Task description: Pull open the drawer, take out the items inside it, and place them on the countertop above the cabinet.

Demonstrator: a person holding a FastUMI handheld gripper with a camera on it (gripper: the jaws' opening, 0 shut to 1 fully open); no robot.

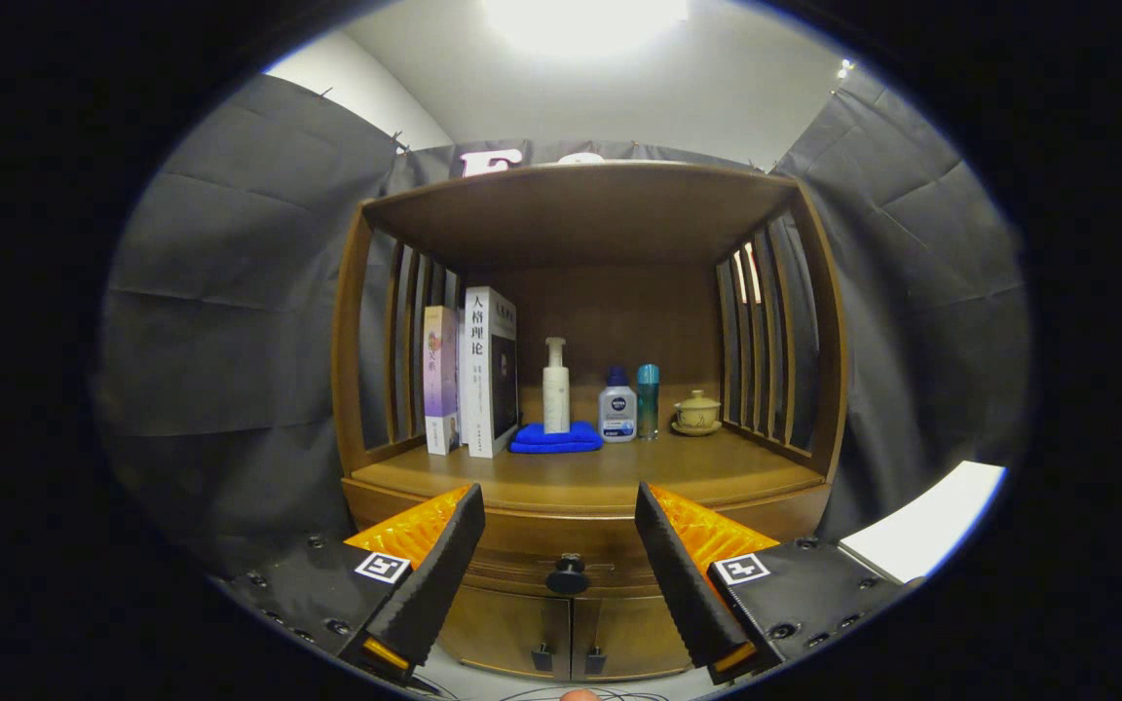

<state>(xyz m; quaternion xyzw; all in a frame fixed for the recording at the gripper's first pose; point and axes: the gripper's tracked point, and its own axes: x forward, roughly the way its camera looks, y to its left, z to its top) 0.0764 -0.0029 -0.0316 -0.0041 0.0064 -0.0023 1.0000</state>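
Note:
A brown wooden cabinet (pixel 395 487) stands ahead of me, with its countertop (pixel 610 472) under a roofed shelf. Below the countertop sits the shut drawer (pixel 522 545) with a dark round knob (pixel 568 576). My gripper (pixel 558 506) is open, and the knob shows in the gap between its fingers (pixel 444 565), a short way beyond them. Nothing is held. The drawer's inside is hidden.
On the countertop stand two books (pixel 488 370) at the left, a white pump bottle (pixel 555 387) on a folded blue cloth (pixel 555 438), two small bottles (pixel 617 407) and a lidded ceramic cup (pixel 696 413). Two lower doors (pixel 571 638) have small handles. A white surface (pixel 921 531) lies to the right.

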